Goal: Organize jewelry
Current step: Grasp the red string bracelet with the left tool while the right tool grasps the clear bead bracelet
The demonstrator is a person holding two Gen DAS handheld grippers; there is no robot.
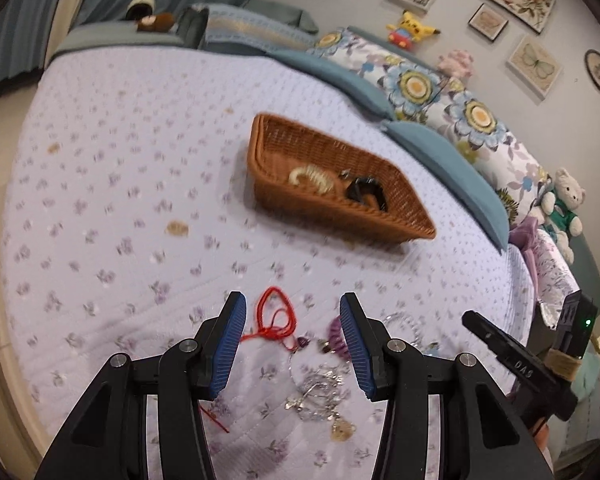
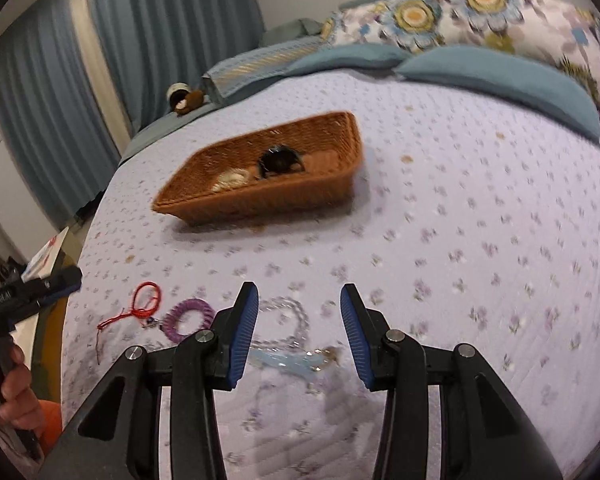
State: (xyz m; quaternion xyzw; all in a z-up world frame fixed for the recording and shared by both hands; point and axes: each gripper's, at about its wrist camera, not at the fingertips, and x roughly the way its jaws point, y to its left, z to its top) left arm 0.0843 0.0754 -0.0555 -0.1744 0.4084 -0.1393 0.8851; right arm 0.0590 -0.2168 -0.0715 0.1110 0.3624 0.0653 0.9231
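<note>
Two pieces already lie in the one wicker basket (image 1: 300,152) on the bedspread (image 1: 120,200): a cream beaded bracelet (image 1: 312,178) and a black piece (image 1: 366,194) just beside it. I count at least four more loose on the quilt near me: one red cord (image 1: 276,318), one purple coil bracelet (image 2: 188,318), one clear bead strand (image 2: 296,312), and a silvery chain tangle (image 1: 320,390) with a gold charm; blur keeps me from separating that tangle further. My left gripper (image 1: 293,344) is spread wide with nothing between its pads, hovering over the red cord and tangle. My right gripper (image 2: 299,334) is likewise wide apart and holding nothing, above the bead strand and a pale blue piece (image 2: 288,362).
</note>
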